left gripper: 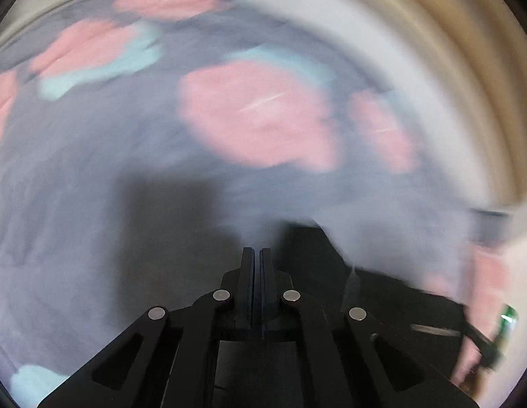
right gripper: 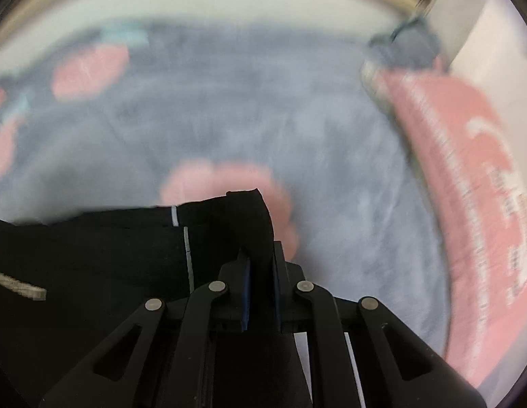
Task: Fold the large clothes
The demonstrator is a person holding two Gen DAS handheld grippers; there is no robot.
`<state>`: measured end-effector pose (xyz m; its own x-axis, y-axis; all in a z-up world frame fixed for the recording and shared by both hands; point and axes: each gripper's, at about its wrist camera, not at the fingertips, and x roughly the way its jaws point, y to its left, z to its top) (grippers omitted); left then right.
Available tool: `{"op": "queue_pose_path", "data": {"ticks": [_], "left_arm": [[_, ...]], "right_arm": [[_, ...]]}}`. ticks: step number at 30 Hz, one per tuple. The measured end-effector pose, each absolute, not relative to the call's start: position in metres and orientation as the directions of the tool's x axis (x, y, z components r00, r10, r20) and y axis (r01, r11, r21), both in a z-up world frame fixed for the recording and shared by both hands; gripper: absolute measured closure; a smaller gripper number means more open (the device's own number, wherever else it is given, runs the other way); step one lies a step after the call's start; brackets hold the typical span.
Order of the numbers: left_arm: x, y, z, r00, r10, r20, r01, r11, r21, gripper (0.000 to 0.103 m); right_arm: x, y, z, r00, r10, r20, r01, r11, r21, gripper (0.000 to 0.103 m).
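A grey bedspread with pink and pale-blue blotches point(right gripper: 229, 108) fills both views. In the right wrist view, a black cloth garment point(right gripper: 93, 248) lies on it at lower left, and a pink printed pillow point(right gripper: 467, 176) sits along the right edge.

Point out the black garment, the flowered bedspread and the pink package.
black garment point(right gripper: 103, 248): right wrist view, its flat part left of the jaws.
flowered bedspread point(left gripper: 256, 115): left wrist view, a pink flower.
pink package point(right gripper: 467, 176): right wrist view, its printed face.
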<state>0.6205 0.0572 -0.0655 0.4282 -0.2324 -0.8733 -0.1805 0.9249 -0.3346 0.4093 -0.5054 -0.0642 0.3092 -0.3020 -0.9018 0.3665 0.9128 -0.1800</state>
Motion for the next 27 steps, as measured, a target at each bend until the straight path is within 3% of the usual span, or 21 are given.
{"op": "queue_pose_path", "data": {"ticks": [2, 4, 9, 12, 14, 15, 21, 27], "left_arm": [[0.623, 0.070, -0.094, 0.362, -0.314, -0.878, -0.249, 0.875, -0.415, 0.101], [0.615, 0.080, -0.108, 0.355, -0.383, -0.853, -0.272, 0.831, -0.486, 0.101], [0.592, 0.084, -0.069, 0.407, -0.376, -0.832, -0.171, 0.864, -0.474, 0.100], [0.573, 0.061, -0.020, 0.426, -0.370, -0.826, -0.004, 0.912, -0.410, 0.100], [0.556, 0.040, 0.010, 0.438, -0.403, -0.804, 0.123, 0.912, -0.391, 0.099], [0.547, 0.025, 0.022, 0.427, -0.433, -0.794, 0.185, 0.901, -0.392, 0.098], [0.490, -0.057, 0.018, 0.223, -0.645, -0.731, 0.341, 0.754, -0.561, 0.096], [0.466, -0.113, -0.046, 0.118, -0.587, -0.801, 0.328, 0.784, -0.526, 0.096]], "right_arm": [[0.413, -0.507, -0.103, 0.228, -0.243, -0.943, 0.345, 0.926, -0.155, 0.092], [0.411, -0.498, -0.110, 0.225, -0.269, -0.936, 0.317, 0.929, -0.191, 0.087], [0.409, -0.497, -0.088, 0.238, -0.248, -0.939, 0.316, 0.934, -0.166, 0.083], [0.393, -0.497, -0.053, 0.305, -0.216, -0.927, 0.344, 0.933, -0.104, 0.069], [0.374, -0.490, -0.023, 0.372, -0.189, -0.909, 0.351, 0.935, -0.051, 0.046], [0.360, -0.484, -0.006, 0.414, -0.168, -0.895, 0.345, 0.938, -0.017, 0.043], [0.308, -0.435, 0.027, 0.490, 0.032, -0.871, 0.281, 0.940, 0.193, 0.043], [0.305, -0.378, -0.033, 0.369, 0.131, -0.920, 0.209, 0.953, 0.220, 0.043]]}}
